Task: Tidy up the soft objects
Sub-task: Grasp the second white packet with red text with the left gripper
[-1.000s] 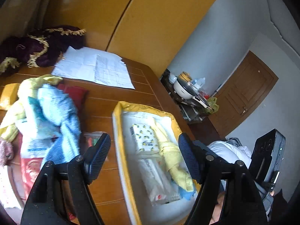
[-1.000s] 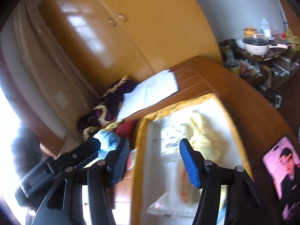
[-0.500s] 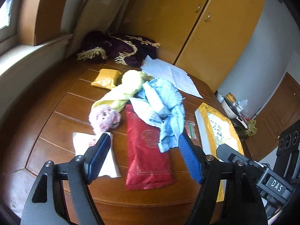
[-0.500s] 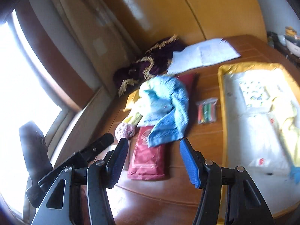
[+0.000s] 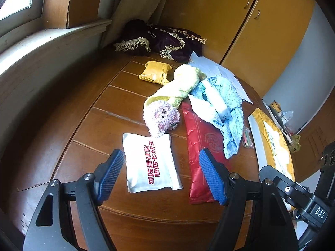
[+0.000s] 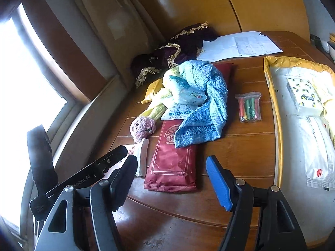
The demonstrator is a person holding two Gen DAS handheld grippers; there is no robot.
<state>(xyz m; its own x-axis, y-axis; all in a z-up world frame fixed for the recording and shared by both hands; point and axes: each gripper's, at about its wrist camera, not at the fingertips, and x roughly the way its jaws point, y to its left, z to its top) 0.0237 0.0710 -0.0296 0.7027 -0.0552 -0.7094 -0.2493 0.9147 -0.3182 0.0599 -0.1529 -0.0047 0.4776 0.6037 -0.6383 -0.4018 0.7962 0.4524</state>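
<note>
Left gripper, wide open and empty, straddles white packet; lower squarely, pinch across the short width; right gripper open, empty, above red pouch.

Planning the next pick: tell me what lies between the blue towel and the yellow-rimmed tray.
A clear bag of coloured sticks, on bare wood, between blue towel and tray; right wrist view.
</note>
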